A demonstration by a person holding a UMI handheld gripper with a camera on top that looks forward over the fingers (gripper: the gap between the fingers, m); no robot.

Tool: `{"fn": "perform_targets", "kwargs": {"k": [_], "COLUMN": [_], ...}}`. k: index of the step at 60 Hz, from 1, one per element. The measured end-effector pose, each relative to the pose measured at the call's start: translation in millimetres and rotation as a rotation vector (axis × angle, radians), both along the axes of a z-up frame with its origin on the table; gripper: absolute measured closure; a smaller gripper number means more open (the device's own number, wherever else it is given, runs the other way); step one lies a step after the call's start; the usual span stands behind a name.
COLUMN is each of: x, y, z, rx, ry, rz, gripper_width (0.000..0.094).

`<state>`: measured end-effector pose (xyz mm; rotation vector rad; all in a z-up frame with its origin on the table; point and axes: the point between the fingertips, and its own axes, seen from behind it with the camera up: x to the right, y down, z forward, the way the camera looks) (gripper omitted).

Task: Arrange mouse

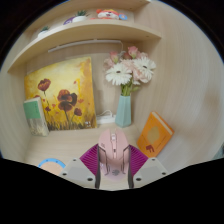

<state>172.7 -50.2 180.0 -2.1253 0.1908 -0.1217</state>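
Observation:
A pale pink computer mouse (112, 152) sits between my gripper's (112, 165) two fingers, its front pointing away from me toward the back of the desk. The magenta pads (90, 158) press against both of its sides, so the gripper is shut on it. The mouse's rear is hidden between the fingers. The pale desk top (80, 145) lies beneath it; I cannot tell if the mouse touches the desk.
Beyond the mouse stands a turquoise vase (124, 110) of pink and white flowers. An orange book (154, 134) leans to its right. A yellow poppy painting (58, 95) and a small green book (36, 115) stand at the left. A shelf (90, 40) runs above. A round blue object (50, 166) lies beside the left finger.

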Motion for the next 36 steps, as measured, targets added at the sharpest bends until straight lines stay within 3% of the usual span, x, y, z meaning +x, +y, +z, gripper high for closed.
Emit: {"fn": "perform_targets", "kwargs": {"k": [6,14,24,36], "x": [-48.3,-135.8,-234.0,-276.4], "y": [18.2,31.4,20.1,-7.4], "z": [67.3,89.6,-7.6,-129.2], "rx": [0.106,0.151,0.013,-0.179], "ry": [-0.017,-0.002,0.023,-0.004], "rz": [0.03,0.11,0.199,0.236], "gripper_width": [0.0555,0.0557,0.0559,0.0558]}}
